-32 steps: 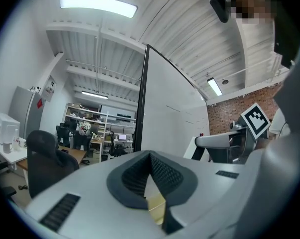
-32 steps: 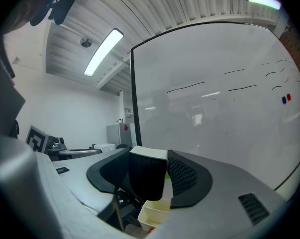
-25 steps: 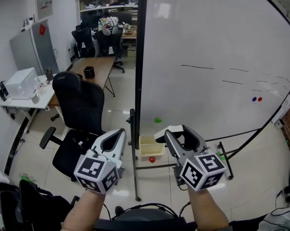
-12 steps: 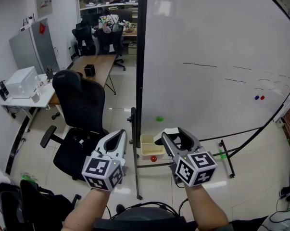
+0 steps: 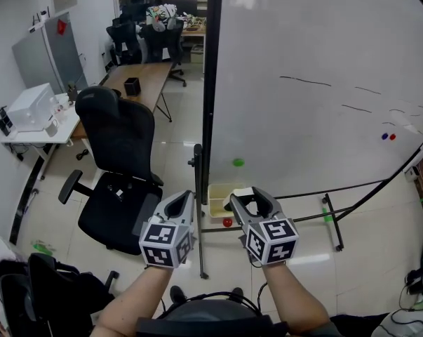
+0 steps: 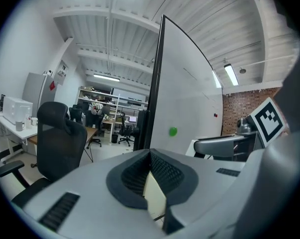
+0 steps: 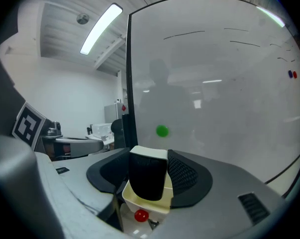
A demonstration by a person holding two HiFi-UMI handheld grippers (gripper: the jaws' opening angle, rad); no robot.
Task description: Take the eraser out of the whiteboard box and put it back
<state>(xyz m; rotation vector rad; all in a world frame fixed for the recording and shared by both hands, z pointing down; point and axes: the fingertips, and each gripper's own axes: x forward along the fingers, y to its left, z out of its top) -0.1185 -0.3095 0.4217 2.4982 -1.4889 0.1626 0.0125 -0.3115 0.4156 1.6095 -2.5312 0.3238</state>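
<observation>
Right tool [image 7: 149, 163]: clenched on the eraser [image 7: 148, 176], which shows its black felt face to the right gripper view, white back on top.
Left tool [image 6: 150, 156]: jaws pressed together with nothing between them; it sits level with the right tool, at its 9 o'clock.
Eraser place: at the rim of the cream whiteboard box [image 5: 218, 192], at the right tool's 12 o'clock; whether it touches the box cannot be told.
Whiteboard box: open-topped, hung by the whiteboard's lower left corner, with a red ball [image 5: 227, 222] just beneath at 6 o'clock.
Whiteboard [image 5: 323, 83]: large, black-framed, on a stand; faint dark strokes, and a green magnet [image 5: 238, 163] at the box's 12 o'clock.
Floor [image 5: 172, 146]: pale glossy tiles.
Room: a black office chair [image 5: 116, 146] at the left tool's 10 o'clock; a wooden bench [image 5: 137, 93] beyond it at 12 o'clock; a white bench [image 5: 39, 135] carrying a white appliance [image 5: 30, 107] at the chair's 9 o'clock.
</observation>
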